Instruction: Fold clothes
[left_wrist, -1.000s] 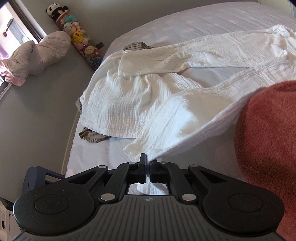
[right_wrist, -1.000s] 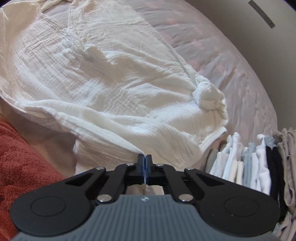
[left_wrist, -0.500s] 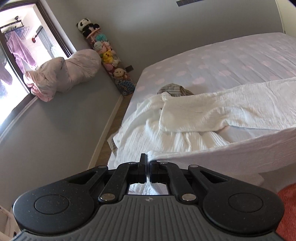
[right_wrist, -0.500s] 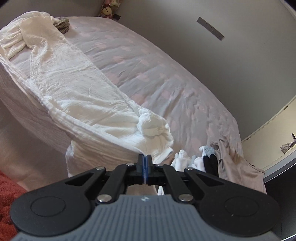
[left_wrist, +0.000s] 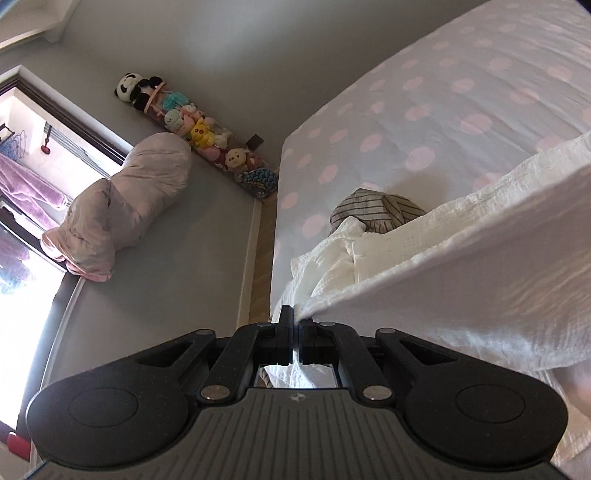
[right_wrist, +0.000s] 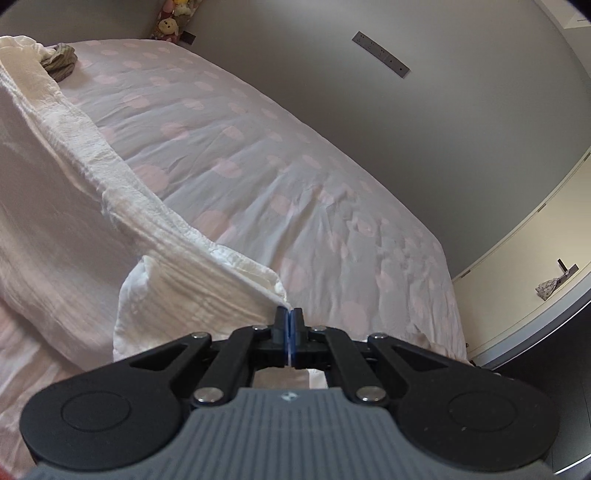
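White crinkled garment (left_wrist: 461, 266), lifted above the dotted bed (right_wrist: 295, 177), is pinched at its edge by both the left gripper (left_wrist: 294, 317) and right gripper (right_wrist: 288, 317). Keeping that edge taut and level should make a clean fold. Beyond lies a striped cloth (left_wrist: 373, 210). A second ago the garment lay flat.

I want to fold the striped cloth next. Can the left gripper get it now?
Probably not yet: the left gripper is shut on the white garment, whose raised edge lies between it and the striped cloth.
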